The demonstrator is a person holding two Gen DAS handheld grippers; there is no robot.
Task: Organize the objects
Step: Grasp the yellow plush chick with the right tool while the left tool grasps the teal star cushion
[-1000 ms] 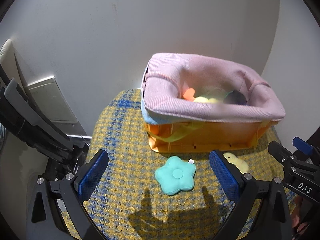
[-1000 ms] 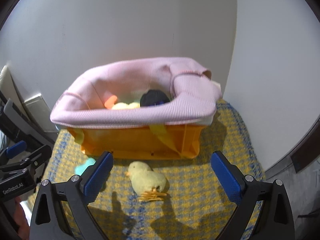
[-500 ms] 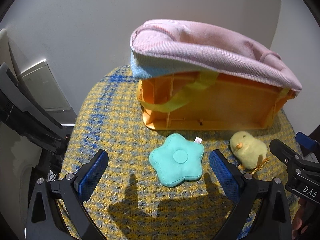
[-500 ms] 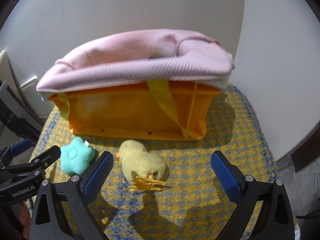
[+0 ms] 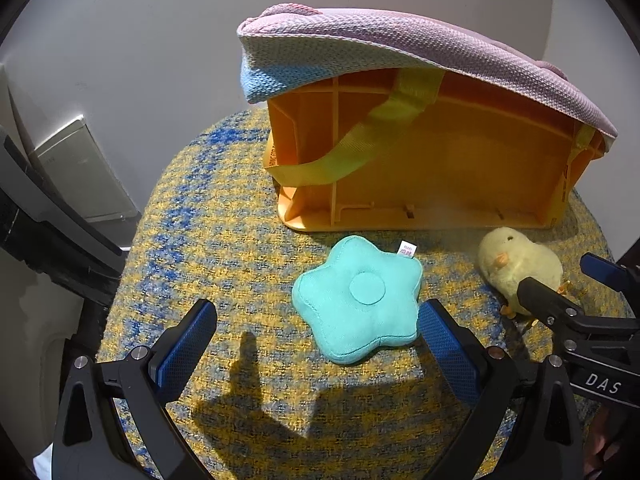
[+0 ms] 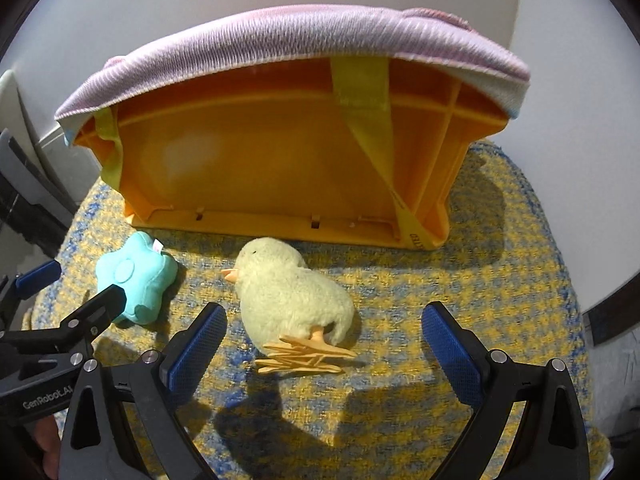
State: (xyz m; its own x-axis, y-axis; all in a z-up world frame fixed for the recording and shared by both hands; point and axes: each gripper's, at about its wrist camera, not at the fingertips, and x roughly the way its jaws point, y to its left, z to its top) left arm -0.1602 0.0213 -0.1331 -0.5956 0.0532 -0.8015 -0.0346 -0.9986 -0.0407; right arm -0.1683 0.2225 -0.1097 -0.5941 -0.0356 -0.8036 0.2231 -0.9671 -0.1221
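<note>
A teal star-shaped plush (image 5: 358,298) lies on the yellow and blue woven cloth (image 5: 224,240), just ahead of my open left gripper (image 5: 316,340); its right pad is close beside the star. A yellow chick plush (image 6: 292,292) lies on its side between the pads of my open right gripper (image 6: 322,344). Behind both stands an orange plastic basket (image 6: 260,168) lined with a pink knit fabric (image 6: 280,44). The chick (image 5: 520,268) and star (image 6: 134,276) also show in the opposite wrist views. The basket's inside is hidden.
The cloth covers a small round surface whose edges fall away on the left (image 5: 132,280) and right (image 6: 560,280). A grey wall (image 5: 160,40) stands behind the basket. A dark frame and a grey panel (image 5: 76,172) are at the left.
Both grippers have dropped lower and moved closer to the plush toys. The basket's inside was visible before and is now hidden behind its rim. Both stay open.
</note>
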